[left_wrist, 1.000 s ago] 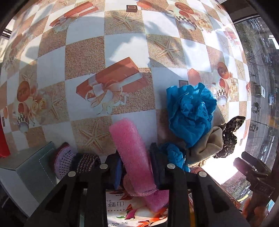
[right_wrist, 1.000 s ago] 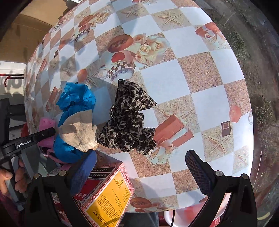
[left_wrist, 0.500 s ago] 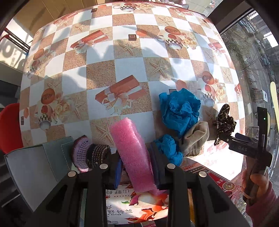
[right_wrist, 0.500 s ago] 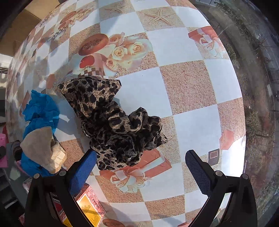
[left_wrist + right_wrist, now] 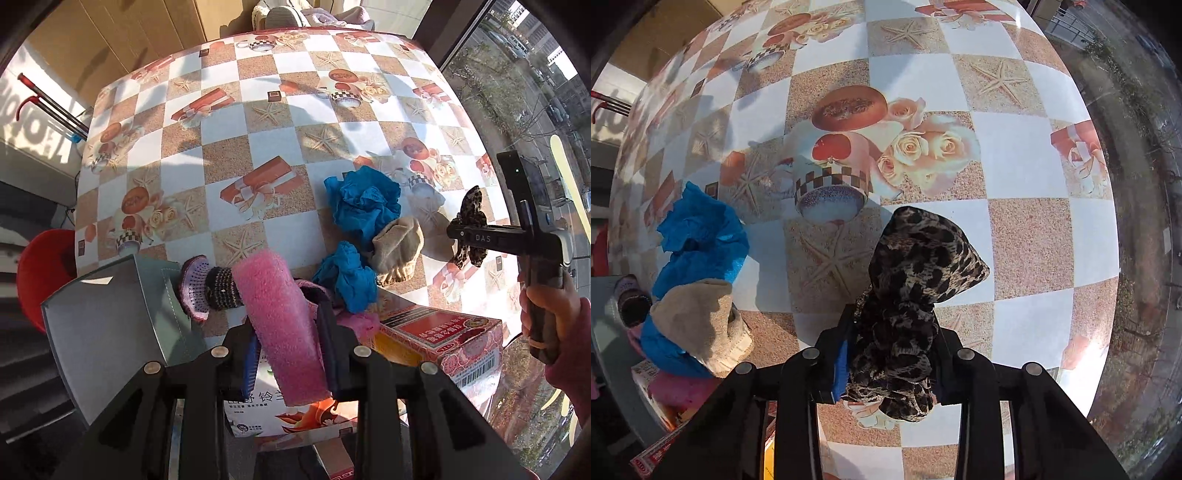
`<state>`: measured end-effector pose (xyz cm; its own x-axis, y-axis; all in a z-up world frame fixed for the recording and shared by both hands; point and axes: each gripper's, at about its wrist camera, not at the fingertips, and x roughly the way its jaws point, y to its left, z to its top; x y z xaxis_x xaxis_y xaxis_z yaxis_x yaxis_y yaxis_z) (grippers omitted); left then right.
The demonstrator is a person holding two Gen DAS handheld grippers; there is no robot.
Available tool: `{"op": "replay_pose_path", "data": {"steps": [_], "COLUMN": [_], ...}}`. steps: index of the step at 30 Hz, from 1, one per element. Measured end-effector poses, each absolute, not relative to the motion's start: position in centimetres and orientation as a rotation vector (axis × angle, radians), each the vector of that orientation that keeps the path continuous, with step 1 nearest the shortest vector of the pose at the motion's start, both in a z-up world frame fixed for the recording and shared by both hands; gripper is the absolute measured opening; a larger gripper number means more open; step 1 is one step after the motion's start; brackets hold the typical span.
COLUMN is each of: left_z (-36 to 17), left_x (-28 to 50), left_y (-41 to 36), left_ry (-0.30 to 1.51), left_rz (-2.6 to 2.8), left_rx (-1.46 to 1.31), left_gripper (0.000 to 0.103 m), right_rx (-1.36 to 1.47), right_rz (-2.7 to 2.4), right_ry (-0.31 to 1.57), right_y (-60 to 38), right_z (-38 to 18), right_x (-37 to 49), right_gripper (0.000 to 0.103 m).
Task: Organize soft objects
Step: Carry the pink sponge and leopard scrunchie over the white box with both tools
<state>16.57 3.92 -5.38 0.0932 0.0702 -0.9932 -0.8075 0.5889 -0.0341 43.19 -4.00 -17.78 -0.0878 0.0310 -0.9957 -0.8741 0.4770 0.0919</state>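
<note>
My left gripper point(image 5: 288, 354) is shut on a pink foam sponge point(image 5: 280, 317) and holds it above the table's near edge. My right gripper point(image 5: 890, 354) is shut on a leopard-print scrunchie point(image 5: 916, 280), lifted off the table; it also shows in the left wrist view point(image 5: 471, 229). On the table lie a crumpled blue cloth point(image 5: 364, 205), a second blue cloth point(image 5: 347, 277), a beige sock point(image 5: 399, 243) and a purple and black knitted piece point(image 5: 210, 286). The blue cloth point(image 5: 701, 236) and the sock point(image 5: 698, 317) sit left of the right gripper.
A grey box point(image 5: 110, 325) stands at the near left edge. A red printed carton point(image 5: 439, 339) and a white carton point(image 5: 266, 413) lie at the near edge. The checkered tablecloth point(image 5: 258, 147) stretches beyond. A red stool point(image 5: 40, 273) stands left, a window right.
My right gripper has closed on the leopard scrunchie and lifted it. My left gripper has pulled back and up with the pink sponge.
</note>
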Motion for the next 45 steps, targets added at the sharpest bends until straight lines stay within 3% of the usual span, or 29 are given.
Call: {"op": "replay_pose_path", "data": {"steps": [7, 16, 30, 45], "left_z": [-2.5, -0.6, -2.1, -2.7], "left_x": [12.4, 4.8, -7.2, -12.2], "left_y": [2.4, 1.8, -0.8, -1.3], "left_ry": [1.253, 1.145, 1.102, 1.014], "left_rz": [0.776, 0.873, 1.015, 1.106], "left_rx": [-0.657, -0.687, -0.77, -0.861], "left_gripper": [0.032, 0.032, 0.032, 0.032], "right_rx": [-0.631, -0.606, -0.921, -1.21], "right_rz": [1.003, 1.283, 1.575, 1.638], "right_ry": [1.405, 1.322, 1.336, 1.257], "right_y": [-5.5, -2.1, 1.0, 1.9], "right_z": [-8.6, 0.2, -1.6, -3.4], "right_x": [42.9, 29.1, 7.5, -0.8], "right_gripper": [0.035, 0.035, 0.035, 0.035]}}
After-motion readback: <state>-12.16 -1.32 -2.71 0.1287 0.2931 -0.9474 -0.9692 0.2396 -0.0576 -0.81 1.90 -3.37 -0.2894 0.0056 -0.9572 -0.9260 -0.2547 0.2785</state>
